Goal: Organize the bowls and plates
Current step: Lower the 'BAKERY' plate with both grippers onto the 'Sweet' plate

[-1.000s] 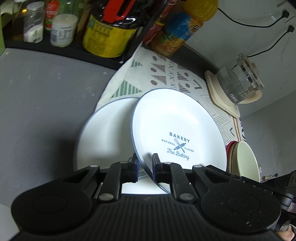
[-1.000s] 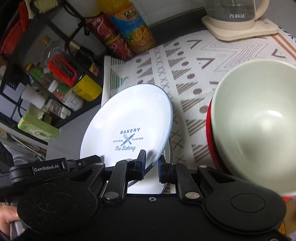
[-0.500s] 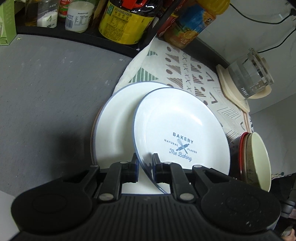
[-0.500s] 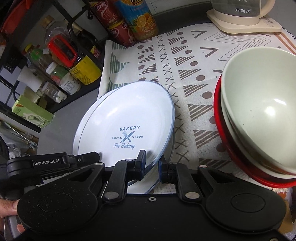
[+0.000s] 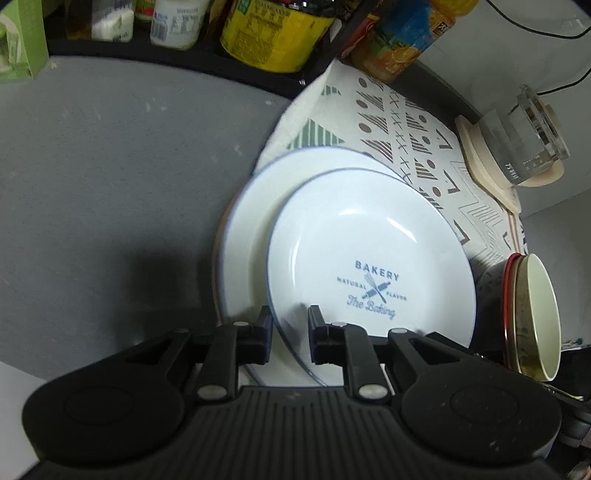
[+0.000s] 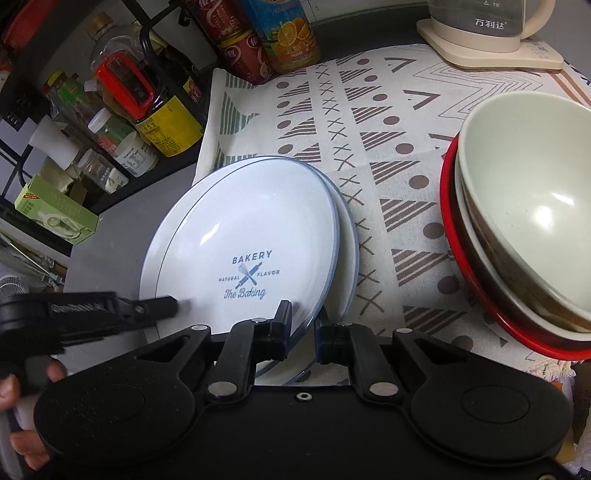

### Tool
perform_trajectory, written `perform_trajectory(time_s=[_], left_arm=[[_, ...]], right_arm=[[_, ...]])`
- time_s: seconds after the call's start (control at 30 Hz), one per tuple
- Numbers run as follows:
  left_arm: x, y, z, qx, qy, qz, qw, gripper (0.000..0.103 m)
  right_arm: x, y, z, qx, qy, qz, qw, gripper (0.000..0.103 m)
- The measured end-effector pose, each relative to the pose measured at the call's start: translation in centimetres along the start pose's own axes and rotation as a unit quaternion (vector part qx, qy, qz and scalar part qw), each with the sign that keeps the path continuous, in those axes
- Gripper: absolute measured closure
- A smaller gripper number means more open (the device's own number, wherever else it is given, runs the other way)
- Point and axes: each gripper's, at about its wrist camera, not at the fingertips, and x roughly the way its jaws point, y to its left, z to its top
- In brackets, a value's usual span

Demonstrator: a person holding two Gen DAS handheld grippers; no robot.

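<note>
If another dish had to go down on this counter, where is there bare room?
The grey counter left of the plate stack is bare up to the bottle shelf. The patterned cloth between the plates and the stacked bowls is open too. It is crowded along the shelf and around the kettle.

A matte grey countertop (image 5: 110, 177) is filling the left of the left wrist view, a black metal shelf rack (image 6: 55, 74) standing upper left. A pale grey wall (image 5: 517, 66) is showing upper right, black cords (image 5: 532, 35) trailing across it.
</note>
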Motion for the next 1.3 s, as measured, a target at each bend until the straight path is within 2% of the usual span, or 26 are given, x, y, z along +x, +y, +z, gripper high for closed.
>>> perform_trajectory(time_s=[0.13, 0.23, 0.33, 0.43, 0.6, 0.77, 1.03, 1.3], left_arm=[[-1.7, 0.4, 0.3, 0.006, -0.018, 0.009, 0.9998, 0.085], [-2.8, 0.6, 0.7, 0.014, -0.030, 0.015, 0.9993, 0.076], [-3.5, 0.6, 1.0, 0.020, -0.046, 0.038, 0.9980, 0.065], [-3.4, 0.6, 1.2, 0.026, -0.053, 0.042, 0.9974, 0.062], [-1.7, 0.6, 1.1, 0.026, -0.032, 0.037, 0.9984, 0.061], [-0.1, 0.9, 0.8, 0.018, -0.024, 0.060, 0.9977, 0.061], [0.0, 1.3, 1.2, 0.012, -0.037, 0.058, 0.9975, 0.062], [0.2, 1.5, 1.6, 0.007, -0.043, 0.062, 0.9971, 0.064]], right_arm=[[-0.3, 0.0, -0.1, 0.001, -0.003, -0.005, 1.000, 0.092], [-0.6, 0.0, -0.3, -0.001, -0.005, -0.008, 1.000, 0.093], [-0.8, 0.1, -0.4, -0.003, -0.005, -0.014, 1.000, 0.093], [-0.8, 0.2, -0.3, -0.003, -0.005, -0.021, 1.000, 0.094], [-0.6, 0.4, 0.0, -0.004, -0.008, -0.038, 0.999, 0.094], [-0.1, 0.5, 0.5, -0.008, -0.007, -0.048, 0.999, 0.093], [1.2, 1.3, 1.4, -0.021, 0.004, -0.058, 0.998, 0.090], [2.8, 1.2, 1.7, -0.017, 0.019, -0.045, 0.999, 0.089]])
